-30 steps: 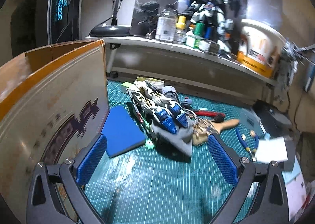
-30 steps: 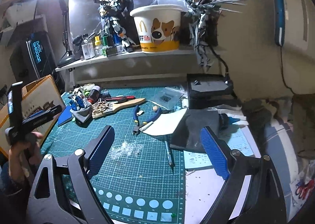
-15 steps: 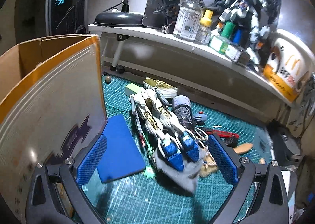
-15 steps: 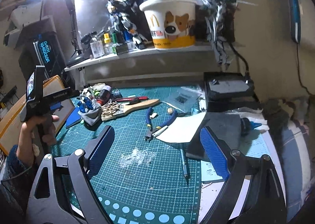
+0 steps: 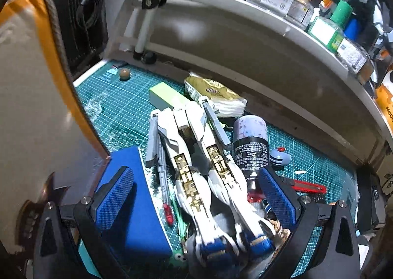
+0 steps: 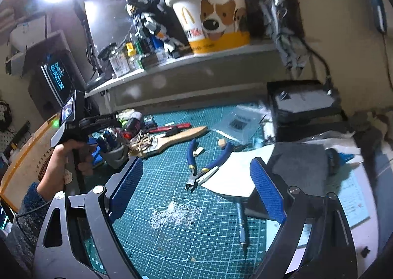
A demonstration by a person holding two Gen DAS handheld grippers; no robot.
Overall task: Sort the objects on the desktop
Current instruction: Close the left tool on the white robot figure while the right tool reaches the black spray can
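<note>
A white, gold and blue model-robot part (image 5: pixel 196 176) lies lengthwise on the green cutting mat (image 5: pixel 118 107), and my left gripper (image 5: pixel 196 203) stands open with one blue pad on each side of it, not touching. A dark paint bottle (image 5: pixel 249 146) lies just right of the model, a blue pad (image 5: pixel 132 207) just left. In the right wrist view, blue-handled nippers (image 6: pixel 203 163), a wooden-handled brush (image 6: pixel 172 139), a red knife (image 6: pixel 169 128) and a hobby knife (image 6: pixel 243 225) lie on the mat. My right gripper (image 6: pixel 196 190) hovers open above white dust (image 6: pixel 174 212).
A cardboard box (image 5: pixel 32 112) stands hard at the left. A shelf (image 5: pixel 245 9) with bottles runs along the back, low over the mat. A black box (image 6: pixel 302 104), grey cloth (image 6: pixel 299 168) and white paper (image 6: pixel 233 178) crowd the right side. A hand (image 6: pixel 66 158) holds the left gripper.
My left gripper has moved forward and down until its fingers straddle the model part. The right gripper has shifted slightly forward and left; both stay open.
</note>
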